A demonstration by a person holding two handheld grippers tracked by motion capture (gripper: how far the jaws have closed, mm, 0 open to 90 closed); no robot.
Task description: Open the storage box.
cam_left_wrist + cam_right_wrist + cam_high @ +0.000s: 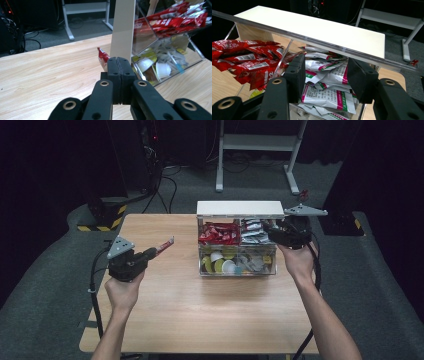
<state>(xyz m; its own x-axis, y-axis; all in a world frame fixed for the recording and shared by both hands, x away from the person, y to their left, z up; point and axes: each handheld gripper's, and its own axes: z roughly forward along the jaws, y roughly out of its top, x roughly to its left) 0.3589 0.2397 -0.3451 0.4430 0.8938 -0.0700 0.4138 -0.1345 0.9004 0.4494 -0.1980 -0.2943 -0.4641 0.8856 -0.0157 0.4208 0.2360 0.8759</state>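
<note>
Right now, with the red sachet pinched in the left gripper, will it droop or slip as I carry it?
The red sachet juts out straight from the left gripper, so it is probably fairly stiff and light. Its wrapper looks glossy and the pinch sits at one end, so it may pivot or slip.

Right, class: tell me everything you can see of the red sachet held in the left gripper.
The red sachet is a slim, glossy packet, red with some white print, that looks like foil or plastic film. The left gripper is shut on one end, its fingers pressed together, so most of the sachet sticks out beyond them. In the high view it is held above the wooden table, left of the clear box, touching neither.
</note>
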